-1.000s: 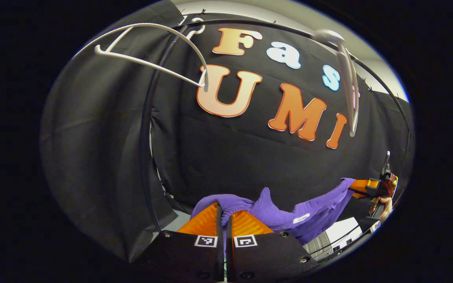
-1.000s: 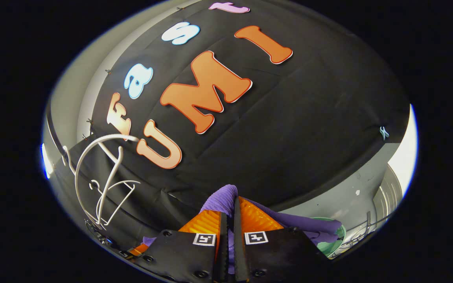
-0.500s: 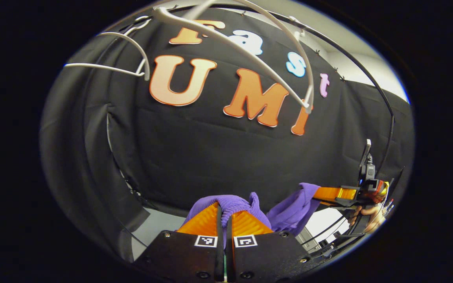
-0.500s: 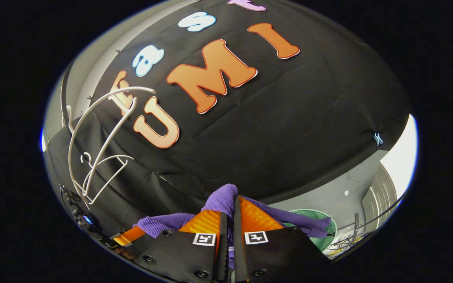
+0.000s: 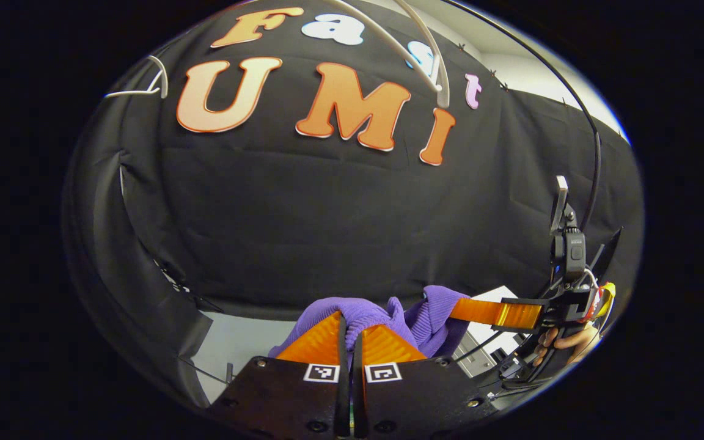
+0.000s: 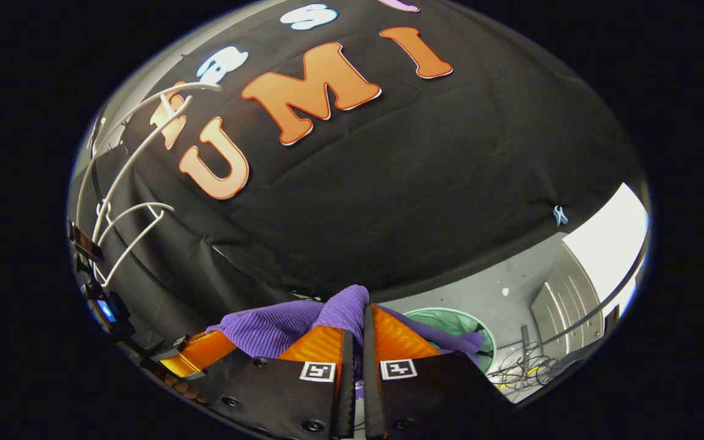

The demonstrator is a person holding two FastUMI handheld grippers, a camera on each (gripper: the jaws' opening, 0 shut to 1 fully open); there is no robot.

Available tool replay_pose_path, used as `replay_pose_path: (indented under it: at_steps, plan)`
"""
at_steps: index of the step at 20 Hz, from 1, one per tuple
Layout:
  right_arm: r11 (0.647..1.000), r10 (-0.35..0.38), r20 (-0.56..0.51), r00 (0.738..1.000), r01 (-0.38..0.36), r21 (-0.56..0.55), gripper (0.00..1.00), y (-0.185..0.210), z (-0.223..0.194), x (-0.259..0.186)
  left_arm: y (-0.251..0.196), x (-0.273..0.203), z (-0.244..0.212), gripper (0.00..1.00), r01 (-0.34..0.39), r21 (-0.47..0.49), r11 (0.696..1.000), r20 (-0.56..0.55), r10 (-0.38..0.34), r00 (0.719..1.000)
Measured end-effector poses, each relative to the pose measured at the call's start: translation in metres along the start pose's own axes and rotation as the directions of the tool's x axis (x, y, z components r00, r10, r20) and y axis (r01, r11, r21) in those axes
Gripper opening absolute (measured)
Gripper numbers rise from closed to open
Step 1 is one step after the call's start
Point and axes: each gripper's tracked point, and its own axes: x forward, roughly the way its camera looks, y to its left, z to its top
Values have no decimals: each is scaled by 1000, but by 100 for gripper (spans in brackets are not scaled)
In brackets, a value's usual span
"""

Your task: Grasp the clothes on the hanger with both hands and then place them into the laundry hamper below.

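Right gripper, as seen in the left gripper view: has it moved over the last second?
Yes. The right gripper, shut on the purple garment, has closed in toward the left gripper, and the cloth between them has bunched.

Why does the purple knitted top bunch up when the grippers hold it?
The purple knitted top is probably soft and floppy: it folds and sags between the left gripper and the right gripper. It seems light, since two pinches carry it.

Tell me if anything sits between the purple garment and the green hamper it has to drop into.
Nothing visible does. Both grippers, left and right, are clamped on the purple garment, already off the white hangers. In the right gripper view the green hamper lies open below, part of its rim hidden behind the cloth.
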Motion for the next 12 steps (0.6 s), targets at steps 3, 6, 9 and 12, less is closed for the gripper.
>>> replay_pose_path:
  at_steps: [3, 6, 9, 12]
  plan:
    - [995, -78, -44, 996, 76, -57, 13, -16, -22, 11, 2, 8, -21, 2, -5, 25, 1000, -84, 7, 996]
    - [984, -143, -108, 984, 130, -118, 14, -31, -48, 23, 1, 28, -61, 2, -29, 23, 999, -256, 34, 966]
    - [967, -202, -179, 963, 168, -190, 13, -43, -79, 37, 0, 41, -89, 2, -42, 8, 999, -347, 42, 937]
    - [951, -257, -261, 931, 195, -238, 14, -57, -110, 46, 8, 45, -116, 3, -52, 14, 999, -427, 53, 903]
